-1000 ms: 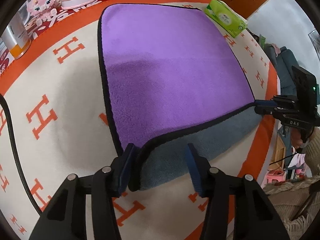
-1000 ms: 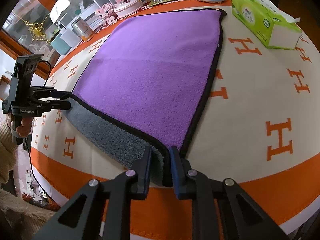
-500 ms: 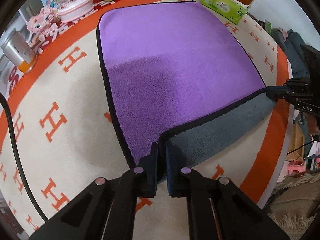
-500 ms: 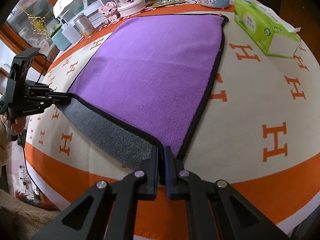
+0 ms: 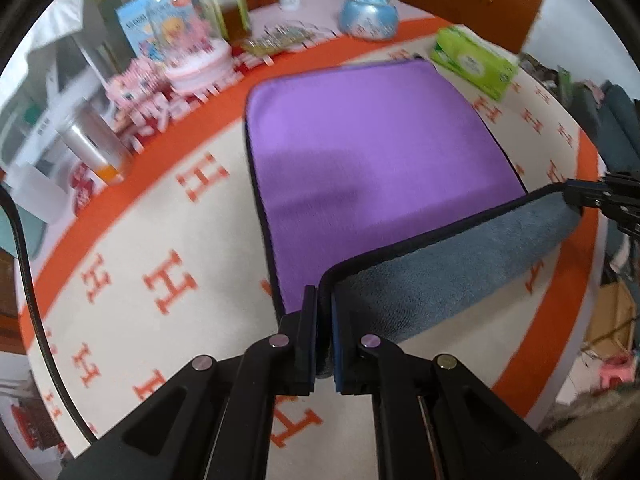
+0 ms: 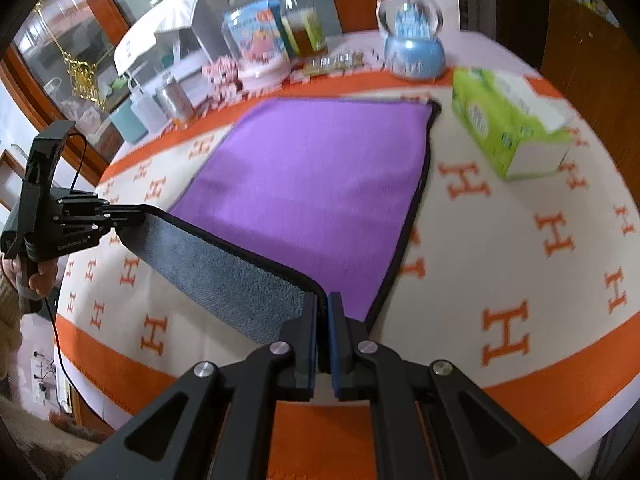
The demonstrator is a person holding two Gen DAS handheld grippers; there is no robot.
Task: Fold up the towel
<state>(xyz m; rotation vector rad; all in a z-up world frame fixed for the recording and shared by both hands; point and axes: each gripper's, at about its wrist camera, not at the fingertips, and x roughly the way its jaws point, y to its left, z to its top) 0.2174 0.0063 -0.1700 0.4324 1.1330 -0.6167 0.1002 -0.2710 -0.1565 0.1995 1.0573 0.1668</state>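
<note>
A purple towel (image 5: 372, 148) with a grey underside and black trim lies on the round table; it also shows in the right wrist view (image 6: 320, 184). My left gripper (image 5: 324, 300) is shut on its near left corner. My right gripper (image 6: 323, 308) is shut on its near right corner. Both corners are lifted off the table, so the near edge hangs between them with the grey underside (image 5: 448, 268) facing me. The far part of the towel lies flat. Each gripper shows in the other's view, the right one (image 5: 576, 196) and the left one (image 6: 132, 214).
A green tissue box (image 6: 508, 128) stands right of the towel. A snow globe (image 6: 414, 44), a bottle (image 6: 302, 20), a pink cake-shaped box (image 5: 200, 68) and several containers crowd the far edge. The tablecloth (image 6: 520, 240) is cream with orange H marks.
My left gripper has shut on the towel's near left corner. Both grippers have risen, lifting the near edge off the table and showing more grey underside.
</note>
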